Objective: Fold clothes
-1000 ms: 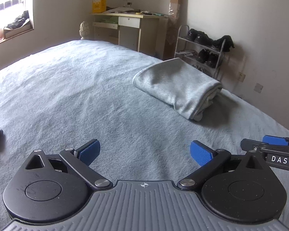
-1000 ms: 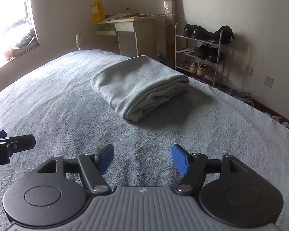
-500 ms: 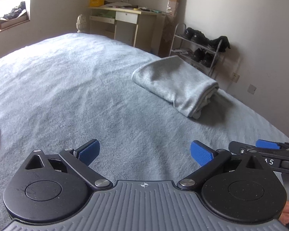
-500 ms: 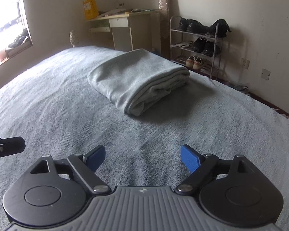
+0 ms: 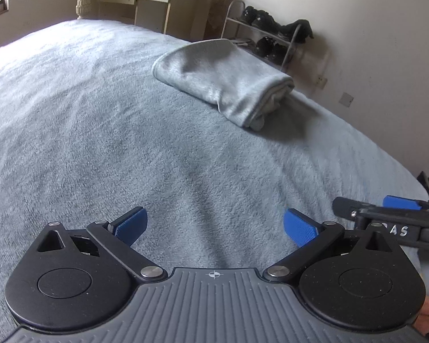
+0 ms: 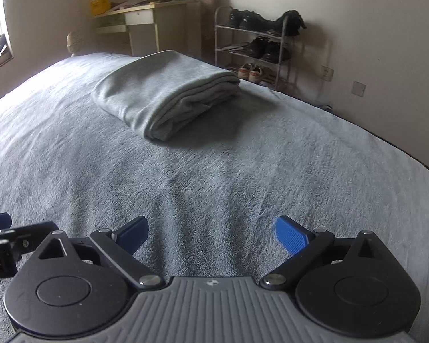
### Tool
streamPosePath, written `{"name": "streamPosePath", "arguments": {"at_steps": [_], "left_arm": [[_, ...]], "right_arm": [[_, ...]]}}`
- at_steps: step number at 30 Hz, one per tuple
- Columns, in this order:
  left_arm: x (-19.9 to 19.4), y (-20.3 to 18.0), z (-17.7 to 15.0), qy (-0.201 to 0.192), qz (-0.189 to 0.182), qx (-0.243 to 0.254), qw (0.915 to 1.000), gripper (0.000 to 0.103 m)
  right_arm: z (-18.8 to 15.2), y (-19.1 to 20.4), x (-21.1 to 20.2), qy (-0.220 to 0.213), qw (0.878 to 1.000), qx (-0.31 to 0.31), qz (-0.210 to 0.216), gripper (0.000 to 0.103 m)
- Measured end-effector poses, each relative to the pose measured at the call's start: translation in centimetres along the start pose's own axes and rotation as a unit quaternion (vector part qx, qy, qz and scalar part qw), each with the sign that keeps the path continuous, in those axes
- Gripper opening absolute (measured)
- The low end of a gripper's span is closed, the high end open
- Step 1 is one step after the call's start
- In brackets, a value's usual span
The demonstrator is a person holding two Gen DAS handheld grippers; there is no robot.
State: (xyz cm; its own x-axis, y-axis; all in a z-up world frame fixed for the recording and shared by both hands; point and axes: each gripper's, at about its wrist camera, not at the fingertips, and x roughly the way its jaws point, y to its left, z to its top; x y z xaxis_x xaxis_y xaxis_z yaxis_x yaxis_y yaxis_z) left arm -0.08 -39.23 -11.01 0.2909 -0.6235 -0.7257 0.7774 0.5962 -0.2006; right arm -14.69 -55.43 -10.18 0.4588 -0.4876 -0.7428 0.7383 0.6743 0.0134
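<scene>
Looking for the next garment, we find only a folded grey cloth lying on the bed, well ahead of both grippers and apart from them. Our right gripper has just been opening and stands wide with nothing between its pads; our left gripper is likewise spread and empty over bare blanket. We judge the fold finished, so the good move is to keep both sets of jaws wide, stay clear of the stack so it isn't disturbed, and seek fresh clothing. Behind stand a desk and shoe rack.
</scene>
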Motion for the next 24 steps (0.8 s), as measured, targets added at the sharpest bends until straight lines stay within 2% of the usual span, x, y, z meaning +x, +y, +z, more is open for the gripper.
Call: {"name": "streamPosePath", "arguments": {"at_steps": [7, 24], "left_arm": [[-0.4, 1.2, 0.6, -0.003, 0.025, -0.025, 0.9994, 0.102], [-1.1, -1.7, 1.0, -0.017, 0.044, -0.007, 0.9989, 0.103]], "right_arm": [[0.7, 0.1, -0.7, -0.016, 1.0, -0.002, -0.014, 0.101], [0.5, -0.2, -1.8, -0.033, 0.999, -0.005, 0.005, 0.102]]}}
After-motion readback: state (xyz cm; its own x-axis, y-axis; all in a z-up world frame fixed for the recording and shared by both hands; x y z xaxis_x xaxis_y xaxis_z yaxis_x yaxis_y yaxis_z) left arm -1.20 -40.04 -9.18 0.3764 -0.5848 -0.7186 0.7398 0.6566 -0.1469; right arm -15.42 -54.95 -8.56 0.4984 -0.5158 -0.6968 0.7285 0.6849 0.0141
